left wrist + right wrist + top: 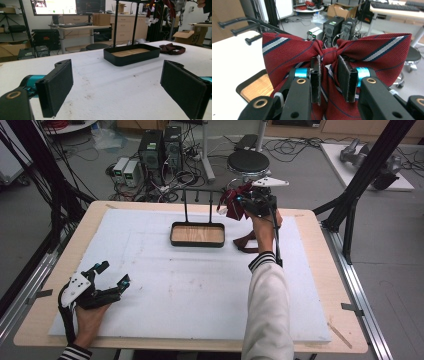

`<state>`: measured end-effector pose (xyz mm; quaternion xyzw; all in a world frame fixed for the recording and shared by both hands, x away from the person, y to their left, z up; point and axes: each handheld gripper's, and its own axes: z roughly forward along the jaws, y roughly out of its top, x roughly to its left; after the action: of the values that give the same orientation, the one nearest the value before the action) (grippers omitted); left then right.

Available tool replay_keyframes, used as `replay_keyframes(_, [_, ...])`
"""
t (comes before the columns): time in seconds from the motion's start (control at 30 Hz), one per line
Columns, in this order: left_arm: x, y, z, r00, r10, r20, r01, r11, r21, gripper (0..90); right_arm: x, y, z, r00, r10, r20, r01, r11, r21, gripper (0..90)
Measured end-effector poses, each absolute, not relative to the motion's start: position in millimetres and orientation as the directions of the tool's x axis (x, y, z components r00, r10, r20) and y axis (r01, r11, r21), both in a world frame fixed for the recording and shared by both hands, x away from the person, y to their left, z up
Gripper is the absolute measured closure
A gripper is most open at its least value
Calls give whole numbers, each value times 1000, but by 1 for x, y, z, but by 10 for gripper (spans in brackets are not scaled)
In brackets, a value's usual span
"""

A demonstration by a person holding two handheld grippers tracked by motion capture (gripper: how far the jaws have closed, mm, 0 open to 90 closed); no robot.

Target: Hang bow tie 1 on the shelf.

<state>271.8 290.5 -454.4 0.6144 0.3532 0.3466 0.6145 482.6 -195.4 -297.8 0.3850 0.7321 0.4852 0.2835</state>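
Red cloth fills the space between the jaws of the right gripper [329, 75]: a striped bow tie [337, 53] of dark red with navy and white bands, pinched at its knot. In the high view that gripper [239, 206] is held up above the far right part of the table [320, 285], just right of the rack's posts, with the bow tie [231, 202] bunched at its tip and a white tag hanging from it. The person's right hand [264, 227] comes up from a white sleeve with a striped cuff.

Below and a little nearer, a second bow tie [246, 243] of plain dark maroon lies flat on the white sheet [175, 290], just right of the black tray [197, 243] with its wooden floor. Thin black posts with pegs rise from the tray's far edge.

At the near left corner, the left gripper [114, 272] rests low over the sheet in the left hand [90, 317], its jaws spread wide with nothing between them. From its own view the pads [58, 85] frame the tray [132, 58] and the maroon tie [172, 48] beyond.
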Motion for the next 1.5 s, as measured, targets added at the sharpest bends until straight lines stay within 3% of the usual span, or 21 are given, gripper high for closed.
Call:
replay_keyframes(0.57, [272,291,-454,511,860,-8,6,5,1000,114,493,-194,-320,-526,847,-74,395,320,861,736])
replay_keyframes(1.37, [271,290,-454,511,859,-1,2,0,1000,114,496,-180,-328,-633,772,-49,415,392,821,726])
replay_keyframes(1.43, [271,290,-454,511,859,-1,3,0,1000,114,496,-179,-329,-657,754,-17,426,390,816,684])
replay_keyframes(1.5, [271,290,-454,511,859,-1,2,0,1000,114,495,-179,-329,-652,758,-27,427,396,813,555])
